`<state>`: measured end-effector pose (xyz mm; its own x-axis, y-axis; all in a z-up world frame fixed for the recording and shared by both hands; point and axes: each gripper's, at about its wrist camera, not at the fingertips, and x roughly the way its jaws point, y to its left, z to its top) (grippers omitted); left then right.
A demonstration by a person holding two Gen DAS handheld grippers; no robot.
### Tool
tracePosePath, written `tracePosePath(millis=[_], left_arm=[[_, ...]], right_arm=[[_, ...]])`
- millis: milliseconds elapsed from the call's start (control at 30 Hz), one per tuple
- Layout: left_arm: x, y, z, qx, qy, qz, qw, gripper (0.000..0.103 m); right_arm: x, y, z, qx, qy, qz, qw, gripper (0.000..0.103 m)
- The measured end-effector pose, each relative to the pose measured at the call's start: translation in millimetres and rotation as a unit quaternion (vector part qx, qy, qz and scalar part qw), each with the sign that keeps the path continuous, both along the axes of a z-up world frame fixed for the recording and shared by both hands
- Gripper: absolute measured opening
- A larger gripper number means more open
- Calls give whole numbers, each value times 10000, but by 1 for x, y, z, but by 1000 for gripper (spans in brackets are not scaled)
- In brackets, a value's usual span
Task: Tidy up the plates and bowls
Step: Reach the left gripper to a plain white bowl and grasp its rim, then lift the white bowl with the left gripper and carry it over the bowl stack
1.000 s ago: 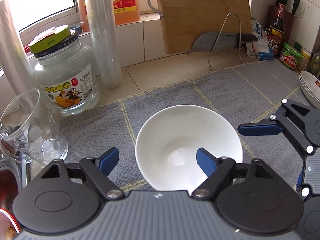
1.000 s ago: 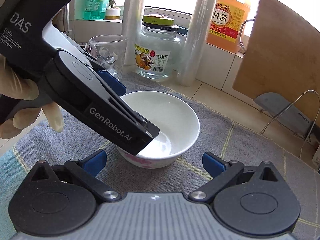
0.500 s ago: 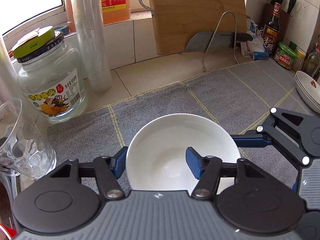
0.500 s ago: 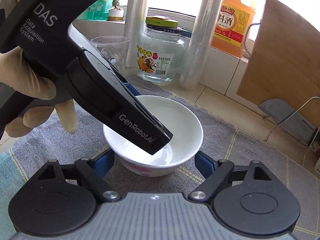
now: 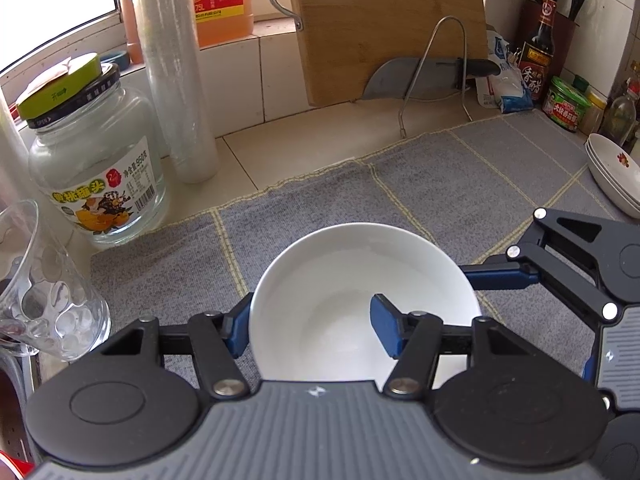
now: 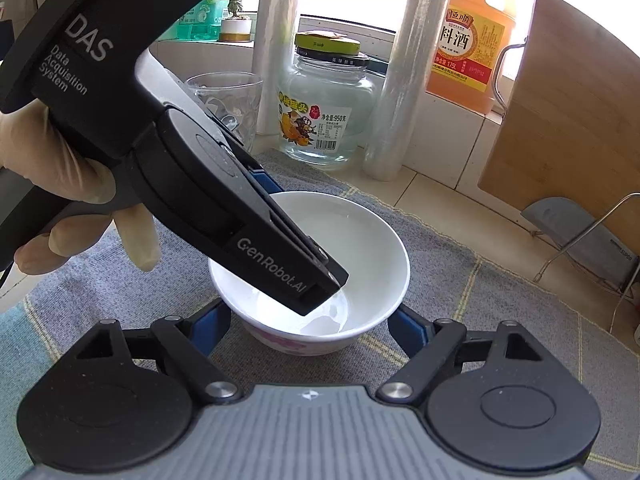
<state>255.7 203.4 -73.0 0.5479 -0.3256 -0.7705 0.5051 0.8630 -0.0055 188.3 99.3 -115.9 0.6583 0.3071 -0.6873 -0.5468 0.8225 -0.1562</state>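
Tiled surface (image 5: 304, 148) carries grey mat (image 5: 460, 184); white bowl (image 5: 360, 280) on mat at left hand-held gripper (image 5: 310, 330), plates (image 5: 616, 172) far right, jar (image 5: 96, 160) ahead-left off mat.

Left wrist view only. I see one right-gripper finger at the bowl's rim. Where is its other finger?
Observer: The right gripper is open. It has one finger on each side of the bowl, both outside the wall and low near the foot.
Operator: Is either one touching it?
Observer: Cannot tell. Both blue pads sit very close to the outer wall.
Operator: How deep is my inner finger?
Observer: The left gripper straddles the wall, and the tip of its inner finger reaches down near the bowl's bottom.
Operator: Anything on the outside of the bowl?
Observer: A pink flower print runs around the lower outside.
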Motion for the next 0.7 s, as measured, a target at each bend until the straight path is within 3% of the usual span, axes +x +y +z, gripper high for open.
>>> tracePosePath(millis=[467, 700], left_arm=[[-30, -2, 19, -93, 14, -60, 9999, 60], [-54, -17, 37, -97, -173, -163, 9997, 60]], right_arm=[[-19, -7, 20, 64, 194, 134, 9997, 89], [-40, -24, 40, 72, 132, 183, 9997, 89]])
